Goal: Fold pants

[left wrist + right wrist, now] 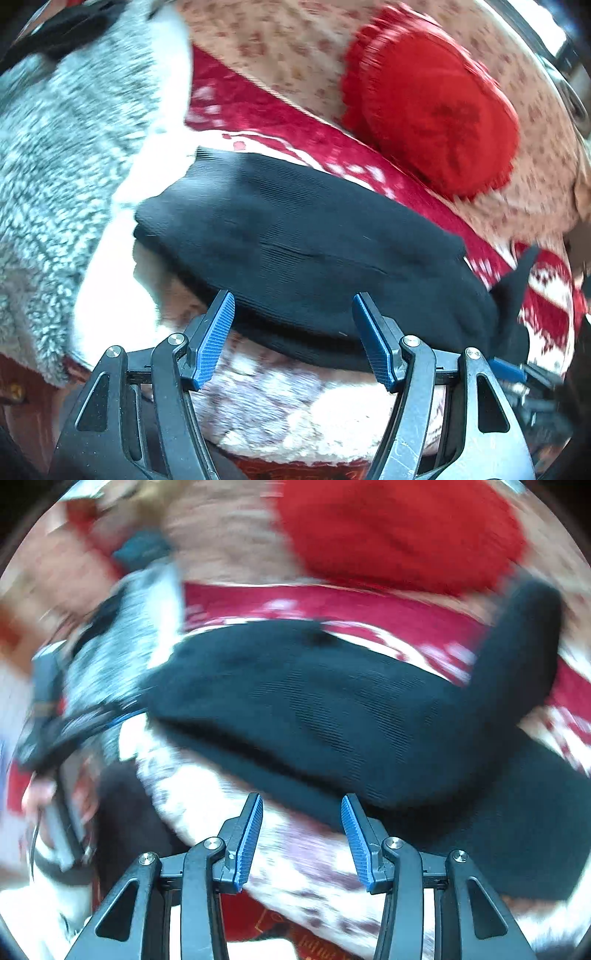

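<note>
1. Left wrist view: the left gripper (293, 312) hangs over the near edge of the pants (295, 236), its blue pads (216, 332) spread wide with nothing pinched between them.
2. The pants, dark and ribbed, lie folded in a long band across a red-and-white blanket (369, 162).
3. A red cushion (432, 110) sits beyond the pants on a beige flowered cover (277, 55); a grey fleecy throw (62, 155) lies to the left.
4. At the right edge a blue tip of the right gripper (508, 371) shows beside the pants' end.
5. Right wrist view, heavily blurred: the right gripper (302, 814) stands just before the pants' near edge (332, 716), jaws partly apart and empty.
6. One end of the pants rises at the far right (524, 646).
7. The left gripper (48, 734) appears smeared at the left, with a hand (37, 794) under it; the cushion (399, 528) fills the top.
</note>
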`<action>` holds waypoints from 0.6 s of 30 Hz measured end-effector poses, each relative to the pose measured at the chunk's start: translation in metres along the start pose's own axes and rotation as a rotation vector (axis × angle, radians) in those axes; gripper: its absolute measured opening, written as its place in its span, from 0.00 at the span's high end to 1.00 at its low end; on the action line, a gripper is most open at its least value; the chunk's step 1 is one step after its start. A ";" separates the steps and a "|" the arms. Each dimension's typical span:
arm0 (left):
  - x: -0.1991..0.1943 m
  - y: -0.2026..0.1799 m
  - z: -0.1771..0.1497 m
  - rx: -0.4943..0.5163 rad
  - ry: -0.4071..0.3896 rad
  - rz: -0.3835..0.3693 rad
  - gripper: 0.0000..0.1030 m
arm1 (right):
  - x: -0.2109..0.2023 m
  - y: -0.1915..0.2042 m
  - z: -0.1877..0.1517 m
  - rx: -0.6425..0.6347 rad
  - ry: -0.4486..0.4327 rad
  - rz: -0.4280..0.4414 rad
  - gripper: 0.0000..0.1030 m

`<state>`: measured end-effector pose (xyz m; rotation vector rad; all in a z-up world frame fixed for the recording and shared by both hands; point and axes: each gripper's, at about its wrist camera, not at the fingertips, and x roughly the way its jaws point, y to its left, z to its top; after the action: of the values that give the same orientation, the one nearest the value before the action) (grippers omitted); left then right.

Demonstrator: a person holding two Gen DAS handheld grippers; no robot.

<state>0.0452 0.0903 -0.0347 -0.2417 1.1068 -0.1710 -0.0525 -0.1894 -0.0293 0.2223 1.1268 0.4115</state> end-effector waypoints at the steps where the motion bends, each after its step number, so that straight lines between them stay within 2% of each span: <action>1: 0.001 0.006 0.002 -0.026 0.001 0.009 0.35 | 0.002 0.012 0.003 -0.049 -0.022 0.019 0.58; 3: 0.004 0.017 0.006 -0.074 0.004 0.015 0.35 | 0.011 0.038 0.011 -0.165 -0.075 0.012 0.57; 5: 0.007 0.027 0.010 -0.113 0.007 0.018 0.35 | 0.025 0.056 0.016 -0.286 -0.120 -0.031 0.57; 7: 0.008 0.031 0.013 -0.117 0.001 0.033 0.35 | 0.046 0.068 0.020 -0.396 -0.097 -0.108 0.57; 10: 0.013 0.034 0.018 -0.121 0.006 0.037 0.35 | 0.074 0.075 0.023 -0.512 -0.048 -0.163 0.57; 11: 0.015 0.035 0.019 -0.124 0.009 0.033 0.35 | 0.082 0.073 0.022 -0.536 -0.039 -0.186 0.61; 13: 0.015 0.038 0.021 -0.133 0.010 0.032 0.35 | 0.089 0.065 0.028 -0.522 -0.042 -0.201 0.72; 14: 0.014 0.040 0.021 -0.140 0.008 0.029 0.35 | 0.085 0.059 0.033 -0.471 -0.057 -0.163 0.86; 15: 0.011 0.041 0.022 -0.145 0.004 0.028 0.35 | 0.080 0.051 0.039 -0.401 -0.063 -0.111 0.93; 18: -0.004 0.043 0.024 -0.138 -0.028 0.021 0.35 | 0.065 0.056 0.045 -0.337 -0.077 -0.043 0.95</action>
<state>0.0660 0.1355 -0.0328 -0.3542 1.0939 -0.0725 0.0003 -0.1089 -0.0435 -0.0814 0.9682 0.5422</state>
